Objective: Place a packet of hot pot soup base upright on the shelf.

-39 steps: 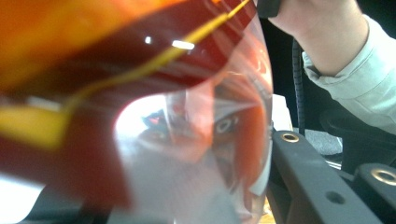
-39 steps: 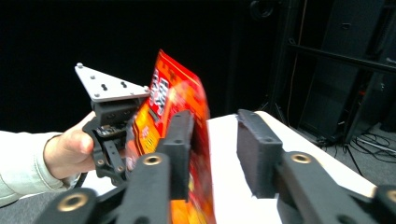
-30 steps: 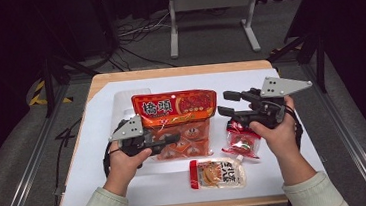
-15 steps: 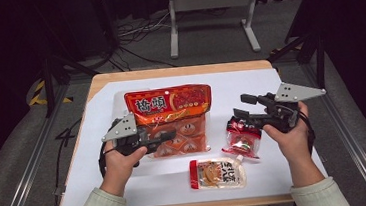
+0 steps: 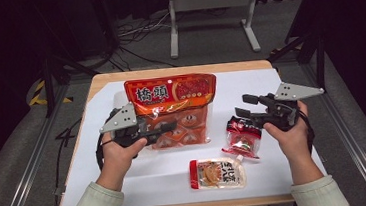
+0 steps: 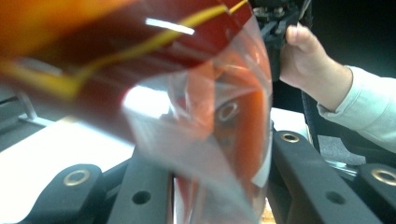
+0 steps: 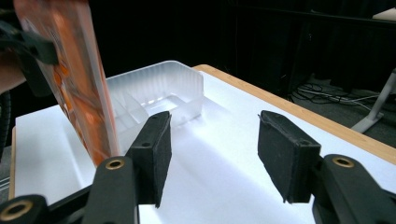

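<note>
A large orange snack bag (image 5: 175, 96) is held tilted up off the white table cover, with my left gripper (image 5: 170, 128) shut on its lower clear part. In the left gripper view the bag (image 6: 196, 107) sits between the black jaws of my left gripper (image 6: 219, 154). My right gripper (image 5: 241, 105) hovers open to the right of the bag, above a small red packet (image 5: 242, 138). Nothing lies between the pads of my right gripper (image 7: 215, 149), and the bag (image 7: 74, 70) stands at the left of its view.
An orange-and-white pouch (image 5: 217, 173) lies near the front edge. A clear plastic tray (image 7: 159, 86) with compartments stands on the white cover (image 5: 264, 78) behind the bag. The wooden table edge (image 7: 289, 109) runs along the far side.
The left gripper has raised the bag, which now stands more upright. The right gripper has drawn away from the bag's right edge, to the right and slightly down.
</note>
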A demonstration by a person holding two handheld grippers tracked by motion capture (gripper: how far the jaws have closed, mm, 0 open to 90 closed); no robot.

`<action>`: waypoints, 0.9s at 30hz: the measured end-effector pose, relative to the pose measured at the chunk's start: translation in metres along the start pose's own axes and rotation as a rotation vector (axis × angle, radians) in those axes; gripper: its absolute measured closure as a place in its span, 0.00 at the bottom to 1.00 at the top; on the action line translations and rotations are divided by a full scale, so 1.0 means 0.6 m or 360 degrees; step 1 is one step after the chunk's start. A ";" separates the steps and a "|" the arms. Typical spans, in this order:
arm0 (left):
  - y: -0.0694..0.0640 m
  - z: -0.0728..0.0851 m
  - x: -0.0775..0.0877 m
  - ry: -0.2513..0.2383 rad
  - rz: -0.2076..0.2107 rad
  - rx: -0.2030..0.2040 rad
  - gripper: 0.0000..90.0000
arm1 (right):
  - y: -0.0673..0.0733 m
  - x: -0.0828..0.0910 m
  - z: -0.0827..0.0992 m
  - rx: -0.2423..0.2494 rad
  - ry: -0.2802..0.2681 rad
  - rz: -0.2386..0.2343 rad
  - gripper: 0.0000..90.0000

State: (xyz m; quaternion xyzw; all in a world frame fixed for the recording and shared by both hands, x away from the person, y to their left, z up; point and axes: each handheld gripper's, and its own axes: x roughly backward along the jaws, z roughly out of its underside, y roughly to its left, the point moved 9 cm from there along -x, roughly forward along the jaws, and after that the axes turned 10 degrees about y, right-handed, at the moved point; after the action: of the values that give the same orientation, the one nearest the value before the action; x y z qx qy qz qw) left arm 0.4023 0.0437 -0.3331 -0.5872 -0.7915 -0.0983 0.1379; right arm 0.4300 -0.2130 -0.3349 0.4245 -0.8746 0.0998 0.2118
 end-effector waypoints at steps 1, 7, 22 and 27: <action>0.001 -0.003 0.001 -0.0009 -0.0002 0.0006 0.78 | -0.002 0.000 0.001 -0.0005 0.0003 0.0001 0.51; 0.019 -0.027 0.015 -0.0016 -0.0062 -0.0008 0.78 | -0.012 0.000 0.008 -0.0024 0.0018 0.0028 0.51; 0.082 -0.063 0.026 -0.0023 -0.0229 -0.0006 0.78 | -0.023 -0.014 0.024 -0.0041 0.0070 0.0052 0.51; 0.110 -0.067 0.035 -0.0005 -0.0300 0.0025 0.78 | -0.026 -0.013 0.026 -0.0051 0.0071 0.0055 0.51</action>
State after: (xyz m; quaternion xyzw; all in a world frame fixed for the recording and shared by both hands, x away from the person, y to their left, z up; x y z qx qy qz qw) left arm 0.4638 0.0690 -0.2886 -0.5093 -0.8441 -0.1036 0.1315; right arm 0.4423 -0.2229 -0.3523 0.4037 -0.8783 0.0988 0.2362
